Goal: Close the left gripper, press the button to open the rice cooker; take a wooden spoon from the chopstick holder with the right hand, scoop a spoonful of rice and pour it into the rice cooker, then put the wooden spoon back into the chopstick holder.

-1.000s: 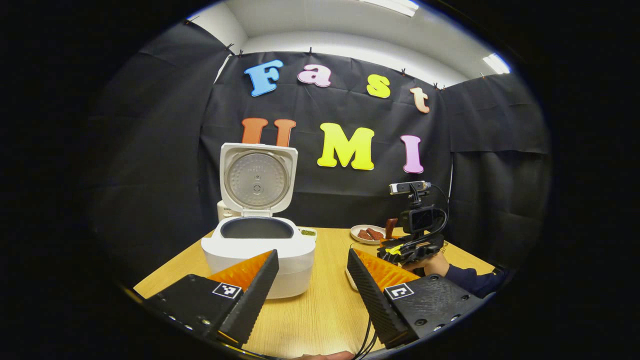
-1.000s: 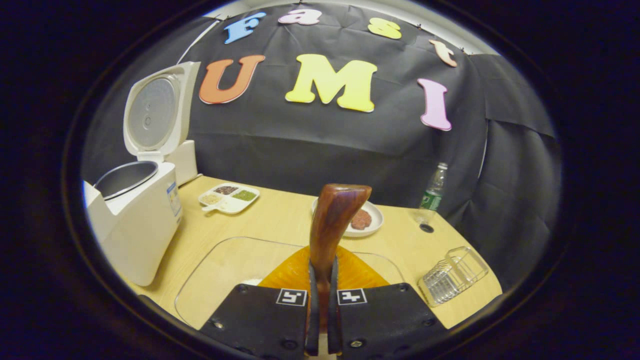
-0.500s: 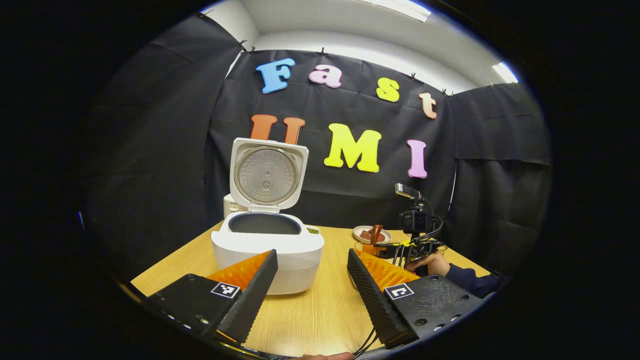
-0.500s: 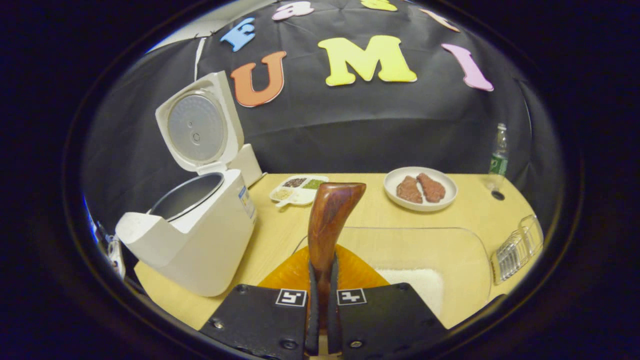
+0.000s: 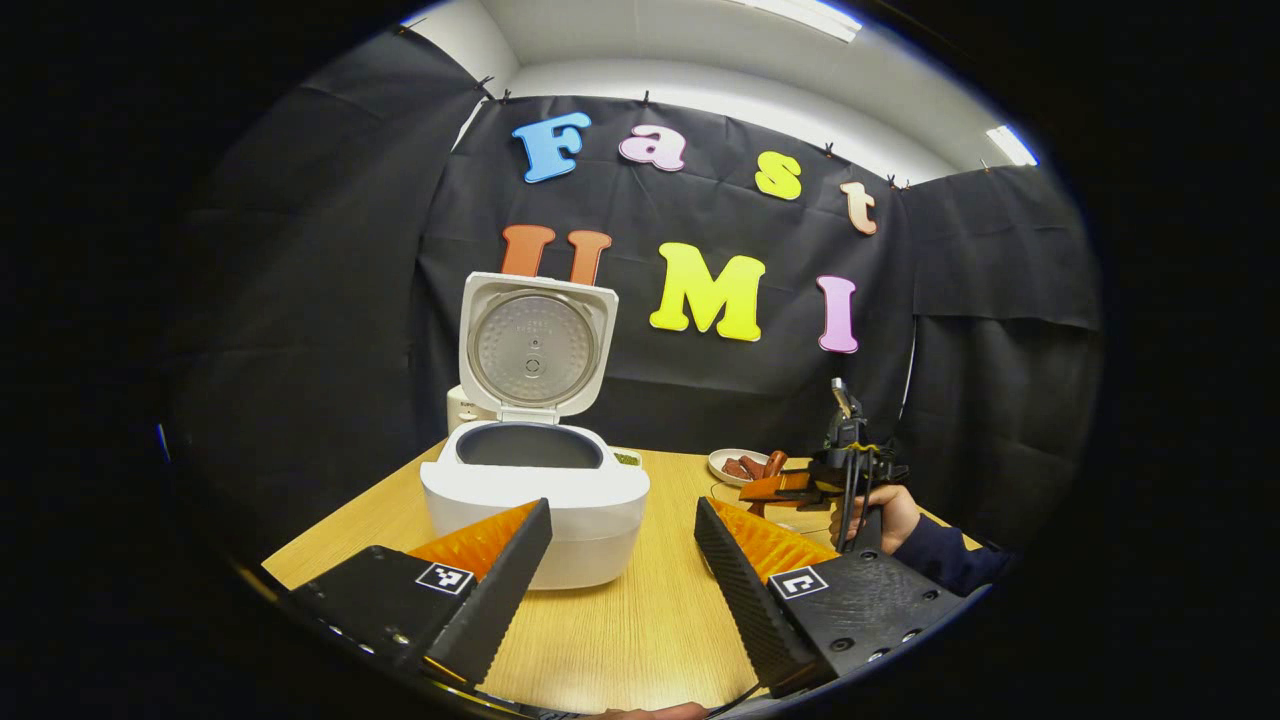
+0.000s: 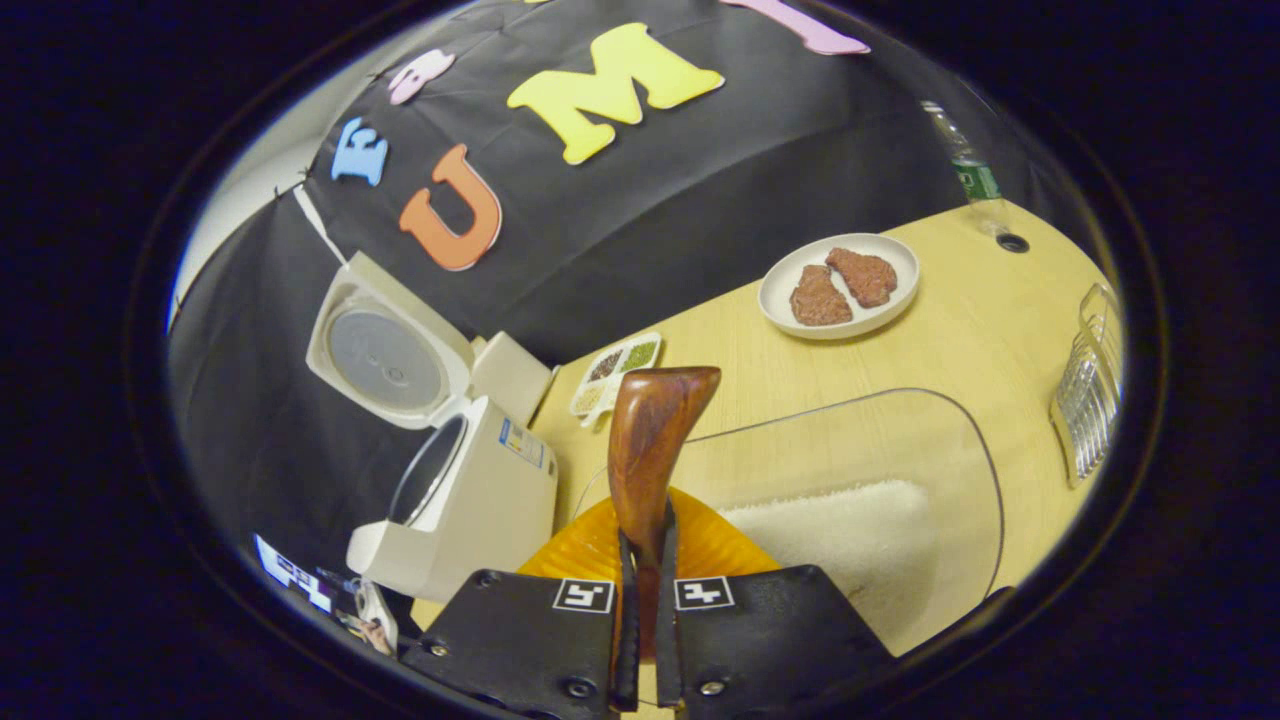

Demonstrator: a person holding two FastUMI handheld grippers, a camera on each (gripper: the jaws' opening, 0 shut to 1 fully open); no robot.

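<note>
Already the rice cooker (image 5: 535, 470) stands open; your right claw (image 6: 641, 640) grips the wooden spoon (image 6: 650, 450) over the rice tray (image 6: 850, 520). Your left claw (image 5: 620, 580) hangs wide. Scooping, pouring, returning remain.

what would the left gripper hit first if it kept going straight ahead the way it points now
Most likely the open rice cooker: it stands on the table just beyond the left gripper, a little to the left finger's side. Depth is hard to judge here.
</note>
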